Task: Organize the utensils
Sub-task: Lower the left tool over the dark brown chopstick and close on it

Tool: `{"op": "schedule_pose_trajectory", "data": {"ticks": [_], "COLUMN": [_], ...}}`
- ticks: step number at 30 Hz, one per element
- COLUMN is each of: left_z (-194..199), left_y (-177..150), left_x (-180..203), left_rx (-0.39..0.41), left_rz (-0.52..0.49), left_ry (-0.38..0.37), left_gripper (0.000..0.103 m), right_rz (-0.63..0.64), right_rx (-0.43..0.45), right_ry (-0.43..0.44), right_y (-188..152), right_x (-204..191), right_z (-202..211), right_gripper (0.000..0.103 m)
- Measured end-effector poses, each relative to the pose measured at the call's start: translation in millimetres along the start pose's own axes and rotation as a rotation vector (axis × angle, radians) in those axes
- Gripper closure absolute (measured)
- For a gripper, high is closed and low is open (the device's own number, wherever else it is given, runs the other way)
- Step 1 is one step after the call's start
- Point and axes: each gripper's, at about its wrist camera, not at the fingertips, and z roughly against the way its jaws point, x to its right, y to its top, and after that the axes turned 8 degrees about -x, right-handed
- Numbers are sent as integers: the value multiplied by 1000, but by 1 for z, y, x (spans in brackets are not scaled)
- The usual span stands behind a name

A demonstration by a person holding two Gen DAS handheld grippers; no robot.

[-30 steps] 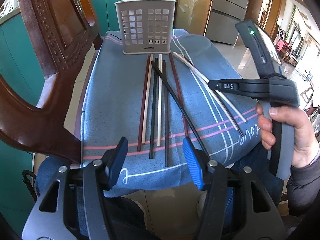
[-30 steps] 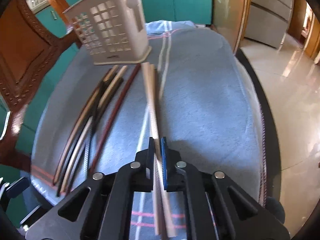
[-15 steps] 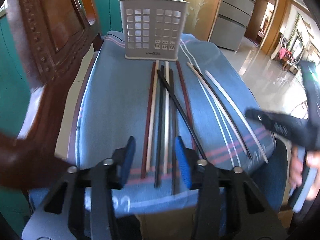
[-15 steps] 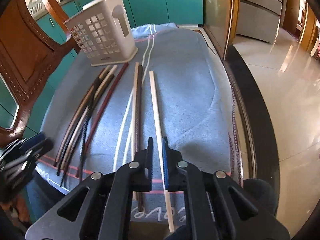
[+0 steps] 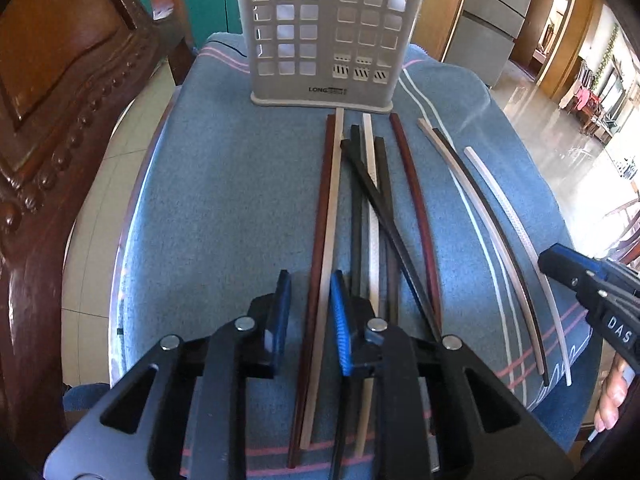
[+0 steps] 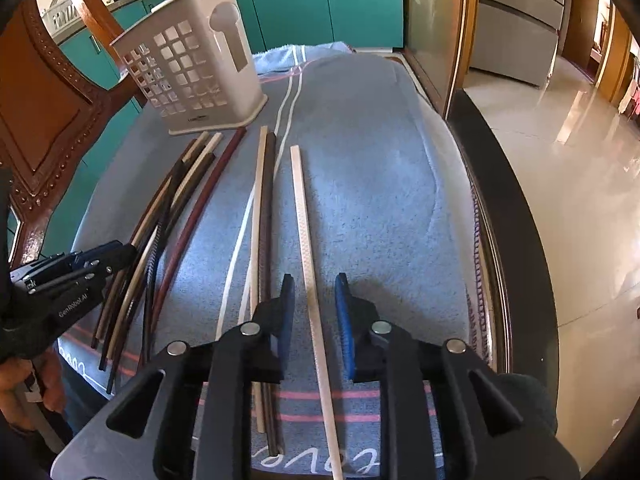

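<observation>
Several chopsticks lie lengthwise on a blue cloth (image 5: 224,200) in front of a pale slotted basket (image 5: 324,32), which also shows far left in the right wrist view (image 6: 192,76). My left gripper (image 5: 311,308) hangs low over the leftmost pair, a dark red chopstick (image 5: 322,208) and a beige chopstick (image 5: 333,208). Its jaws are closing with both sticks between them, pads not pressing. My right gripper (image 6: 315,304) straddles a white chopstick (image 6: 304,224) that rests flat on the cloth. Its jaws are opening, clear of the stick.
A carved wooden chair (image 5: 60,100) stands close on the left. A beige and dark pair (image 6: 262,208) lies just left of the white chopstick. The table's dark rim (image 6: 500,208) and shiny floor (image 6: 568,160) are to the right. The other gripper (image 5: 592,292) shows at the right edge.
The left gripper moved forward and down over the leftmost chopsticks and its jaws narrowed. The right gripper let go of the pale chopstick, now lying on the cloth, and its jaws widened.
</observation>
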Motion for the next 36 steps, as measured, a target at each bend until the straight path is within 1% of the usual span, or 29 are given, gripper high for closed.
{"op": "schedule_pose_trajectory", "data": {"ticks": [5, 6, 9, 12, 15, 17, 18, 20, 22, 24, 26, 31, 33, 35, 36], "left_z": [-1, -1, 2, 8, 17, 21, 22, 22, 16, 6, 5, 4, 0, -1, -1], "left_y": [1, 2, -1, -10, -20, -22, -20, -14, -4, 5, 9, 13, 14, 12, 12], "left_x": [3, 3, -4, -13, -19, -19, -21, -24, -25, -25, -25, -19, -16, -11, -9], "left_rx": [3, 5, 3, -13, -16, -9, 2, 7, 9, -11, 0, 3, -12, -5, -1], "left_rz": [0, 4, 54, 113, 129, 123, 124, 133, 133, 122, 117, 104, 98, 86, 76], "left_ry": [13, 8, -32, -48, -68, -63, -61, -55, -40, -25, -15, -13, -13, 11, 22], "left_gripper": [82, 89, 90, 91, 91, 91, 89, 88, 88, 88, 88, 88, 84, 84, 87], "right_rz": [-3, -4, -6, -8, 5, 21, 27, 33, 28, 37, 47, 58, 55, 56, 55], "right_rx": [-1, -1, -4, 0, 11, 19, 23, 18, 3, 10, 14, 21, 23, 23, 24], "right_ry": [-4, -3, 5, 9, 9, -18, -25, -51, -59, -70, -80, -84, -80, -81, -80], "right_y": [0, -1, -2, 0, 4, 10, 12, 19, 21, 21, 21, 23, 25, 25, 26], "right_x": [-1, -1, 1, 2, 0, -3, -4, -5, -4, -6, -8, -8, -8, -8, -8], "right_z": [-4, -4, -3, -2, 0, -1, -2, -9, -15, -17, -17, -19, -19, -19, -19], "right_gripper": [79, 79, 79, 78, 73, 73, 73, 73, 73, 73, 72, 72, 72, 72, 72]}}
